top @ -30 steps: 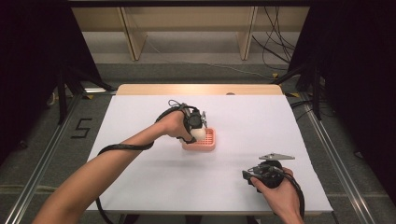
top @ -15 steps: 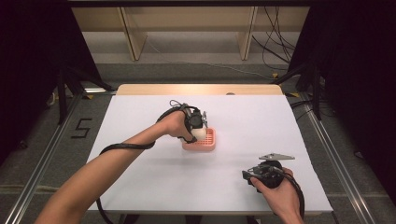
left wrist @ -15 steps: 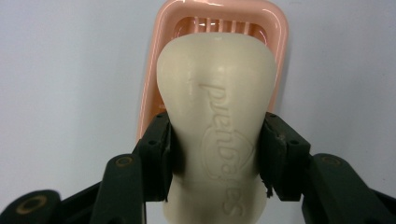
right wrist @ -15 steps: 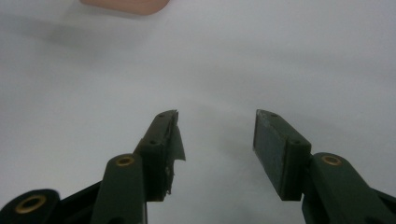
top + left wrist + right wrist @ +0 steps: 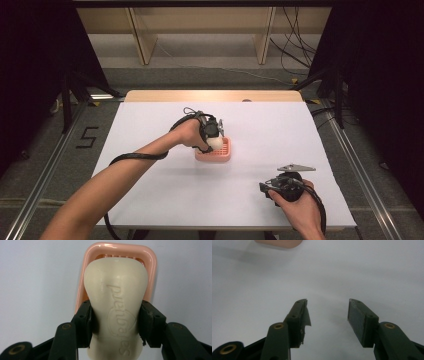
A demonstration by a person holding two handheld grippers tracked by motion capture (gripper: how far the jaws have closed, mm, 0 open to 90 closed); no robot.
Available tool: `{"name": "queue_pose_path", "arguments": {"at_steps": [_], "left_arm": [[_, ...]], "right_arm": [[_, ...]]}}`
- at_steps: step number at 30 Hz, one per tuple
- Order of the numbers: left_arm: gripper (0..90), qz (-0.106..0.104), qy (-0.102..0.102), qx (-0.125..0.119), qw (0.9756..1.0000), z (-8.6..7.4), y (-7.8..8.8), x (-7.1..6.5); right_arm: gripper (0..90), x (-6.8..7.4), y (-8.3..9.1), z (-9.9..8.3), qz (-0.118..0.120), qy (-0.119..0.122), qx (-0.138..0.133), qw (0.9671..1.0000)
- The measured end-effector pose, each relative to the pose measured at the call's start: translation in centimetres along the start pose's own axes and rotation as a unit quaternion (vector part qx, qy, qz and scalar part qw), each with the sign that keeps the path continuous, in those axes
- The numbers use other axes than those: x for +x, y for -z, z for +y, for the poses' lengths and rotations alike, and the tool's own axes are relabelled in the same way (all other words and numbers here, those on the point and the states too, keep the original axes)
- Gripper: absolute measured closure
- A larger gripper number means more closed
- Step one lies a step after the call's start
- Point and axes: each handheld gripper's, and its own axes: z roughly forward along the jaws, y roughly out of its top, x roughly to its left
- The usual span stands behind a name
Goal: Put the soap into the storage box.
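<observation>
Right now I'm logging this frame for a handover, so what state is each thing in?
Soap bar: cream, gripped at its waist, over the tray.
Pink soap tray: flat on the table, beneath the bar.
Left gripper: shut on the soap bar.
Right gripper: open, holding nothing, above bare table.

My white table (image 5: 150, 130) is lit evenly and brightly from above, while the room on either side of it falls off into near black. My forearms throw only soft, faint shadows on it. The high view is slightly soft overall. Through my left gripper view, the cream soap bar (image 5: 116, 302) is sharp enough to read its embossed lettering, and the pink dish (image 5: 150, 267) rim behind it carries small glare spots. In my right gripper view the jaws are crisp, but the table beyond them looks hazy and the pink dish (image 5: 279, 243) is blurred.
</observation>
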Motion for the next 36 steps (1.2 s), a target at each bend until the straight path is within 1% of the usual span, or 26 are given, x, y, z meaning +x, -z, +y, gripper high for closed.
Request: {"name": "queue_pose_path", "arguments": {"at_steps": [1,2,3,9,10,13,14,16,17,22,23,27,29,34,35,36], "left_arm": [[49.5,0.001,0.0,-0.003,1.0,0.0,0.0,0.0],[49.5,0.001,0.001,-0.003,1.0,0.1,0.0,0.0],[49.5,0.001,0.001,-0.003,1.0,0.1,0.0,0.0],[49.5,0.001,-0.001,-0.002,1.0,0.2,-0.1,0.1],[49.5,0.003,0.0,-0.005,1.0,0.2,-0.2,0.1],[49.5,0.001,-0.001,-0.002,1.0,0.2,-0.3,0.1],[49.5,0.001,-0.001,-0.002,1.0,0.3,-0.4,0.1],[49.5,0.001,-0.003,-0.003,1.0,0.3,-0.5,0.1],[49.5,0.001,-0.004,-0.005,1.0,0.4,-0.6,0.1],[49.5,0.0,-0.007,-0.005,1.0,0.5,-0.8,0.0],[49.5,-0.001,-0.007,-0.006,1.0,0.5,-0.8,0.0],[49.5,0.001,-0.007,-0.008,0.9999,0.6,-1.0,0.0],[49.5,0.001,-0.01,-0.005,0.9999,0.6,-1.1,0.1],[49.5,0.0,-0.008,-0.005,1.0,0.6,-1.2,0.2],[49.5,0.0,-0.008,-0.005,1.0,0.6,-1.2,0.2],[49.5,-0.001,-0.006,-0.006,1.0,0.5,-1.3,0.2]], "right_arm": [[50.3,-0.2,-0.1,0.0,-0.002,0.009,-0.005,0.9999],[50.2,-0.1,0.0,0.0,0.002,0.0,0.0,1.0],[50.2,-0.2,-0.1,0.0,-0.003,0.009,-0.005,0.9999],[50.2,-0.2,-0.1,0.0,-0.002,0.008,-0.004,1.0],[50.2,-0.1,0.0,0.0,0.002,0.0,0.0,1.0],[50.2,-0.1,0.0,0.0,-0.004,0.004,0.003,1.0],[50.1,0.0,-0.1,0.0,0.002,0.003,0.002,1.0],[50.1,-0.1,0.0,0.0,0.003,0.003,0.002,1.0],[50.1,-0.1,0.0,0.0,0.003,0.004,0.002,1.0],[50.1,-0.1,-0.1,0.0,-0.001,0.006,0.002,1.0],[50.1,-0.1,-0.1,0.0,0.003,0.003,0.003,1.0],[50.1,-0.1,0.0,0.0,0.003,0.003,0.002,1.0],[50.1,-0.1,0.0,0.0,0.003,0.004,0.004,1.0],[50.1,-0.1,0.0,0.0,0.003,0.003,0.002,1.0],[50.1,-0.2,-0.1,0.0,0.004,0.015,-0.006,0.9999],[50.1,-0.1,-0.1,0.0,0.0,0.004,0.002,1.0]]}}
